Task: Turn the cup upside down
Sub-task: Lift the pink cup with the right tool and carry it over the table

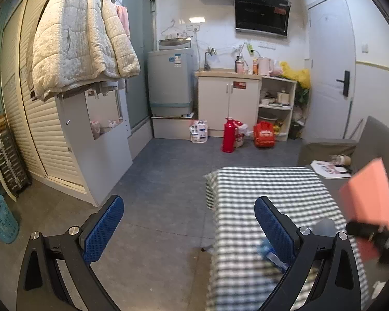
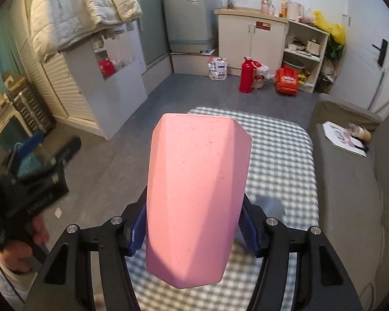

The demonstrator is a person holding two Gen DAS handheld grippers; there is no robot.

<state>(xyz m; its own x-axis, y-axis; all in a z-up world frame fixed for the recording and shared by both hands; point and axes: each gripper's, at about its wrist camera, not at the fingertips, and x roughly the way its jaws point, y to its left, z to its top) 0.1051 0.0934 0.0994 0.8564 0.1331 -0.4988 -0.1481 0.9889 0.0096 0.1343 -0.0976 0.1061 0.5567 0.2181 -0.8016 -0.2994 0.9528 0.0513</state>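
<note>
A pink faceted cup [image 2: 197, 194] fills the middle of the right wrist view, held in the air above the checked table [image 2: 280, 155]. My right gripper [image 2: 192, 230] is shut on the cup, its blue pads pressing the cup's two sides. The cup also shows blurred at the right edge of the left wrist view [image 1: 368, 191], tilted, with the right gripper below it. My left gripper [image 1: 189, 223] is open and empty, off the table's left side over the floor. It shows blurred at the left of the right wrist view [image 2: 39, 160]. The cup's opening is hidden.
The checked tablecloth [image 1: 272, 194] covers a small table. A grey sofa [image 2: 350, 181] runs along its right side with a picture card [image 2: 345, 140] on it. A red bottle [image 1: 228, 136] and bags stand on the far floor by the cabinets.
</note>
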